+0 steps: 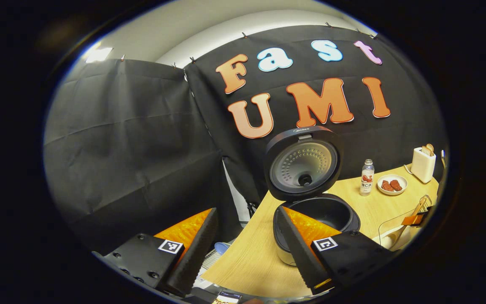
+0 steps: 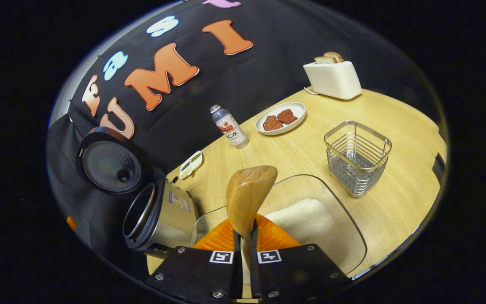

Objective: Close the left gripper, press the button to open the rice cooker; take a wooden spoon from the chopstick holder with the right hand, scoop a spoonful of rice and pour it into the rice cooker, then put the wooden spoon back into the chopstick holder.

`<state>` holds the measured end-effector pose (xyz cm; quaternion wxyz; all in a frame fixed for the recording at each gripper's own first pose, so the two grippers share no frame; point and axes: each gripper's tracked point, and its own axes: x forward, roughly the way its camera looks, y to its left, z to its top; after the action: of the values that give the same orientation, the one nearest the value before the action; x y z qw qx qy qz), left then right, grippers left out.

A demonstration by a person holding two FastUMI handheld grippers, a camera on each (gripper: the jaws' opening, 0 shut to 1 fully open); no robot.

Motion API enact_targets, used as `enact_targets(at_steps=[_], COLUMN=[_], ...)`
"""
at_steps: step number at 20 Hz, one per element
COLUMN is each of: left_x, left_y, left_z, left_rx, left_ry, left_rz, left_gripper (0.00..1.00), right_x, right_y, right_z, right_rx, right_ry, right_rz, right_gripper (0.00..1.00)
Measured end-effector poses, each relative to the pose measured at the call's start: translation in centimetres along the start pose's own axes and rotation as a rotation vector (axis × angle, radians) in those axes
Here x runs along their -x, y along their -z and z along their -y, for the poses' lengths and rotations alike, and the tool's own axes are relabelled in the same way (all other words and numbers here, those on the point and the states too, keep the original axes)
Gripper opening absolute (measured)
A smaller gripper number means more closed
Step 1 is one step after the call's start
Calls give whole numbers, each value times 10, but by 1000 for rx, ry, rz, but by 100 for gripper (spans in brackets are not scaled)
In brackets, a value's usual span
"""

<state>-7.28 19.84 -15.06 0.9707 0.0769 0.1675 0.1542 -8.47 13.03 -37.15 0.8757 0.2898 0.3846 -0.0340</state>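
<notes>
Right now the right claw [image 2: 245,249] is squeezed tight on the wooden spoon [image 2: 249,198], and both fingers press its handle. The spoon bowl stands up just past the fingertips. Under and just past this claw sits a clear tub [image 2: 344,228] with white rice [image 2: 302,219] in it. To the claw's left is the rice cooker [image 2: 158,217], with its lid [image 2: 108,162] up. Ahead and to the right stands the wire chopstick holder [image 2: 357,158] on the desk [image 2: 399,126]. Farther off are a bottle [image 2: 229,126], a plate [image 2: 281,118] with brown food, and a toaster [image 2: 332,78] with bread.

The left claw [image 1: 247,240] is wide open and holds nothing. Its right finger [image 1: 306,240] sits in front of the open cooker's dark pot [image 1: 331,211]. The right claw [image 1: 414,219] with the spoon shows far to the right, over the tub.
</notes>
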Motion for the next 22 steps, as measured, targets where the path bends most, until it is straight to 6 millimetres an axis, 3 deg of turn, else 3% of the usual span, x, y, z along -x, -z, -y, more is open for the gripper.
enact_targets(at_steps=[10,11,12,14,15,16,17,18,22], left_x=[-4,-5,-7,-8,-8,-10,-11,-12,-16], left_y=[-10,-11,-12,-15,-16,-18,-18,-20,-23], left_z=[13,16,19,25,27,29,31,33,43], left_rx=[-30,-29,-29,-29,-30,-31,-29,-27,-18], left_ry=[38,43,48,54,57,57,60,60,63], left_rz=[13,13,11,12,11,13,13,13,12], left_gripper=[96,89,96,96,96,89,96,93,96], right_x=[-6,-7,-6,-4,-3,-1,2,5,15], right_y=[10,11,11,11,9,7,3,-1,-24], right_z=[-7,-5,-3,1,3,5,8,10,23], right_rx=[-169,-189,-220,-264,-280,-291,-303,-310,-367], right_ry=[-115,-121,-131,-150,-163,-176,-188,-199,-239], right_rz=[-108,-120,-131,-146,-148,-151,-148,-145,-121], right_gripper=[7,7,7,7,6,6,6,7,6])
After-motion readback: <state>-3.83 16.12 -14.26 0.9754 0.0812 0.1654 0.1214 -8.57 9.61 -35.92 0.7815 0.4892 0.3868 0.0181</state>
